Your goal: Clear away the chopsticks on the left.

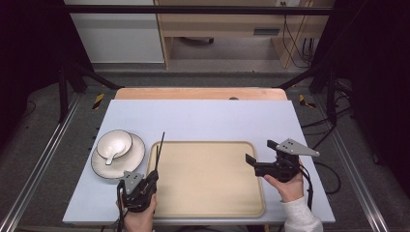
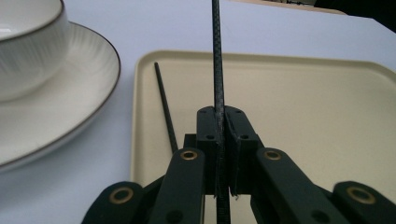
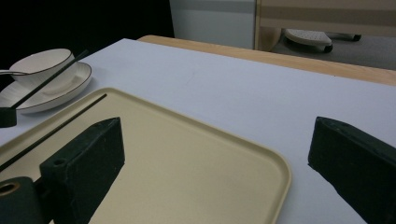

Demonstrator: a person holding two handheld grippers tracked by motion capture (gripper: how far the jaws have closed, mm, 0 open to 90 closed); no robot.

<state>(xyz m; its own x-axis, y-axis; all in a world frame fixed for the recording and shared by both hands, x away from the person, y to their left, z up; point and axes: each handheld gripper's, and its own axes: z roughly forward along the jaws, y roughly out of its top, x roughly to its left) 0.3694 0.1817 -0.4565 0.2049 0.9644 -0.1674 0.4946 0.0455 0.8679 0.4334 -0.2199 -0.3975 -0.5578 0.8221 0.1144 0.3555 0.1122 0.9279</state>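
My left gripper (image 1: 153, 175) (image 2: 218, 114) is at the front left corner of the beige tray (image 1: 208, 193) (image 2: 303, 116), shut on a black chopstick (image 1: 161, 141) (image 2: 216, 56) (image 3: 46, 80) that points away from me. A second black chopstick (image 2: 164, 102) (image 3: 60, 125) lies flat inside the tray along its left rim. My right gripper (image 1: 261, 151) (image 3: 217, 130) hovers over the tray's right edge (image 3: 187, 154), jaws wide apart with nothing between them.
A white bowl (image 1: 116, 142) (image 2: 23, 56) (image 3: 42, 63) with a white spoon (image 1: 112, 155) in it stands on a dark-rimmed white plate (image 1: 138, 157) (image 2: 70, 93) (image 3: 70, 84), left of the tray. The pale blue tabletop (image 1: 203, 121) stretches beyond the tray, ending in a wooden strip (image 1: 193, 93).
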